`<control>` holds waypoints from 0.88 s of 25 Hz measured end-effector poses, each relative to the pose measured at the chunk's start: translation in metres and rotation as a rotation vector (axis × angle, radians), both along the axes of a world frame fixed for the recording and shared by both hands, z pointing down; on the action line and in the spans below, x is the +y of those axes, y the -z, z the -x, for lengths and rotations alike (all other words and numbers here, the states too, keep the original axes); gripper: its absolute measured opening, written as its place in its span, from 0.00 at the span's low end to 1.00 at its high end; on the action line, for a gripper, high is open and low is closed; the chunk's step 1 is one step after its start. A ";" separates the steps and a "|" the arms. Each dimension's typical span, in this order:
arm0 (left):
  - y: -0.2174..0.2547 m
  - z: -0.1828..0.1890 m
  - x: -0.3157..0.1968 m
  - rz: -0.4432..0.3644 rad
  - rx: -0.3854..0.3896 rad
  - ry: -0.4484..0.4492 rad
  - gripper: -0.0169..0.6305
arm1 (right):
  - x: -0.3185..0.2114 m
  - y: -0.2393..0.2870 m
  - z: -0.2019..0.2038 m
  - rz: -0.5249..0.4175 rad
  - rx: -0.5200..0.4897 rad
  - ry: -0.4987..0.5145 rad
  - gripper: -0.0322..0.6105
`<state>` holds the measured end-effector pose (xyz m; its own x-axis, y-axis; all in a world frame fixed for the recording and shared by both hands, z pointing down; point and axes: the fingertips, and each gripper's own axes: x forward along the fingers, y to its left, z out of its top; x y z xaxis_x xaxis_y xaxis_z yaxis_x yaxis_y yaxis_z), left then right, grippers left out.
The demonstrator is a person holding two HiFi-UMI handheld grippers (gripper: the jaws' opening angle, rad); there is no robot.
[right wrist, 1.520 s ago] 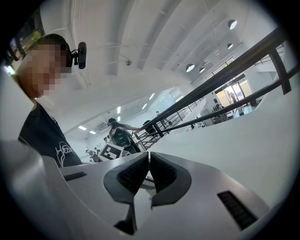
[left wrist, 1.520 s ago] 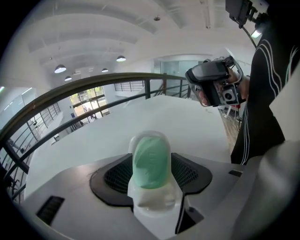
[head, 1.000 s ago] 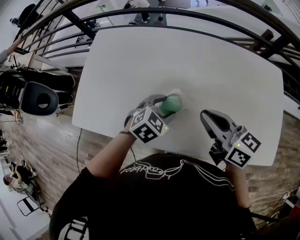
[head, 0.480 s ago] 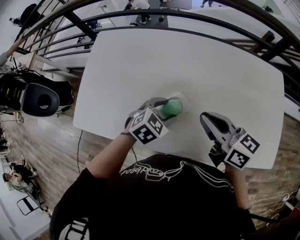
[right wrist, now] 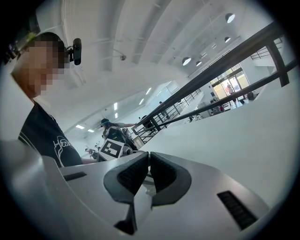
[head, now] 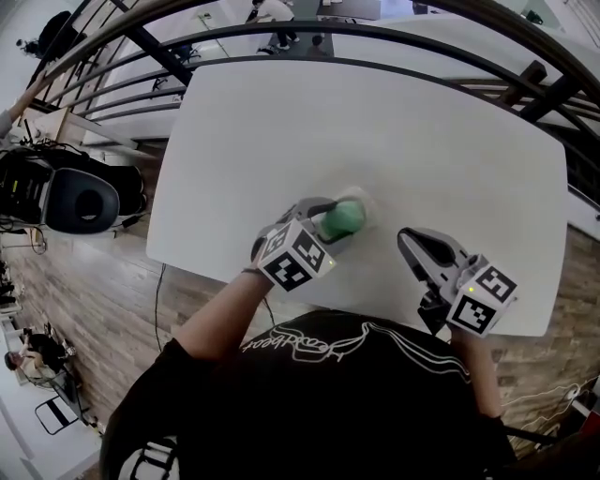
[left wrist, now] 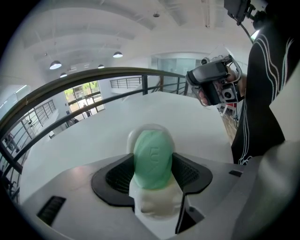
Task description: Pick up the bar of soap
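A green oval bar of soap (head: 344,217) is near the middle front of the white table (head: 375,122). My left gripper (head: 337,221) is shut on it. In the left gripper view the soap (left wrist: 153,158) stands on edge between the two black pads (left wrist: 117,176). The pale rim of a soap dish (left wrist: 151,127) shows just behind it. Whether the soap touches the dish, I cannot tell. My right gripper (head: 406,240) hovers over the table's front right, apart from the soap. Its jaws are shut with nothing between them (right wrist: 149,165).
A curved black railing (head: 309,28) runs beyond the table's far edge. Left of the table, on the wooden floor, stands a black chair (head: 80,199). The table's front edge (head: 375,314) runs close under both grippers.
The left gripper with the soap has shifted very slightly toward the person. The right gripper has barely moved.
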<state>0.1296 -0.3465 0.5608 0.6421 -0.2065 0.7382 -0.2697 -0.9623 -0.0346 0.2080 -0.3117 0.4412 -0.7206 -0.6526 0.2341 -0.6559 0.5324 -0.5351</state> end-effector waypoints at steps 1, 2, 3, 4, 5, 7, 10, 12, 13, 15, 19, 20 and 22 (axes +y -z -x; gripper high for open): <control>0.000 -0.001 -0.001 0.001 0.005 0.004 0.42 | 0.000 -0.001 0.000 0.003 0.001 -0.002 0.08; 0.001 -0.002 -0.001 0.002 0.011 0.009 0.42 | 0.000 -0.002 0.000 0.006 0.000 -0.002 0.08; 0.002 -0.003 -0.002 0.004 0.019 0.015 0.42 | 0.000 -0.003 0.000 0.008 0.000 -0.001 0.08; 0.003 -0.004 -0.003 0.005 0.027 0.022 0.42 | 0.000 -0.003 0.000 0.009 0.001 0.002 0.08; 0.004 -0.005 -0.005 0.006 0.036 0.028 0.42 | 0.000 -0.003 0.000 0.008 0.002 0.006 0.08; 0.008 -0.006 -0.008 0.012 0.059 0.042 0.42 | 0.000 -0.002 0.000 0.006 0.004 0.009 0.08; 0.019 -0.008 -0.011 0.014 0.110 0.055 0.42 | 0.000 -0.001 0.000 0.006 0.007 0.001 0.08; 0.029 -0.007 -0.010 0.002 0.139 0.055 0.42 | 0.001 0.001 0.002 0.004 0.009 -0.003 0.08; 0.033 -0.005 -0.008 -0.005 0.151 0.057 0.42 | 0.003 0.003 0.004 0.002 0.011 -0.004 0.08; 0.046 -0.002 -0.004 -0.014 0.191 0.063 0.42 | 0.008 0.007 0.009 -0.006 0.013 -0.007 0.08; 0.074 0.001 0.009 0.009 0.301 0.101 0.42 | 0.021 0.014 0.015 -0.029 0.013 -0.017 0.08; 0.084 0.002 0.012 0.011 0.326 0.107 0.42 | 0.024 0.017 0.016 -0.036 0.012 -0.021 0.08; 0.104 0.005 0.021 0.015 0.375 0.114 0.42 | 0.032 0.025 0.018 -0.050 0.010 -0.029 0.08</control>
<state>0.1249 -0.3253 0.4572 0.8416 -0.2830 0.4601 -0.3659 -0.9253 0.1001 0.1900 -0.2799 0.4162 -0.6993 -0.6840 0.2076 -0.6765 0.5395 -0.5013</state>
